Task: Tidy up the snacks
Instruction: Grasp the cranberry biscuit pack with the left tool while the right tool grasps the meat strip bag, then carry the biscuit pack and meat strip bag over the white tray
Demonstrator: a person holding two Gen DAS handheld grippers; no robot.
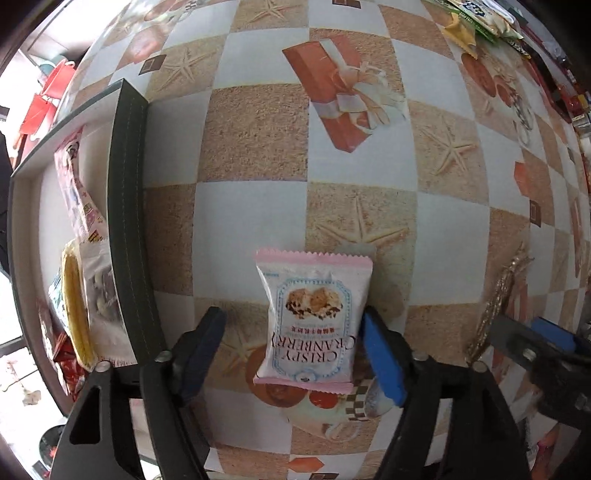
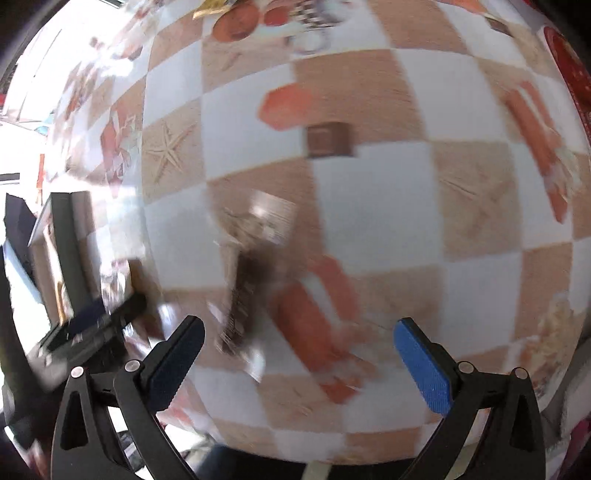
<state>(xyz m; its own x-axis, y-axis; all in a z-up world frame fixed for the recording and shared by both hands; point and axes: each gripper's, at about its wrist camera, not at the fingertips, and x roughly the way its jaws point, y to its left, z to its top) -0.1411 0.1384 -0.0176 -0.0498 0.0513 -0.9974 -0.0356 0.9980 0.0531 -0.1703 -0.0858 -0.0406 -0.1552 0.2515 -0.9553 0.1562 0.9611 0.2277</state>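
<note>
A white and pink Crispy Cranberry packet (image 1: 314,317) lies flat on the patterned tablecloth (image 1: 258,133). My left gripper (image 1: 293,343) points down over it, open, with the packet between the jaws. The right pad (image 1: 382,360) sits at the packet's edge and the left pad is clear of it. A shiny gold-brown wrapper (image 1: 498,295) lies to the right, beside a finger (image 1: 517,336) of my right gripper. In the blurred right wrist view my right gripper (image 2: 299,354) is open and holds nothing. A dark brown bar (image 2: 243,295) lies just beyond its left finger.
A dark-walled box (image 1: 125,221) at the left holds several snack packets, and it also shows in the right wrist view (image 2: 70,251). More snack packets (image 1: 476,18) are piled at the table's far right corner. Red bags (image 1: 51,88) sit beyond the table's left edge.
</note>
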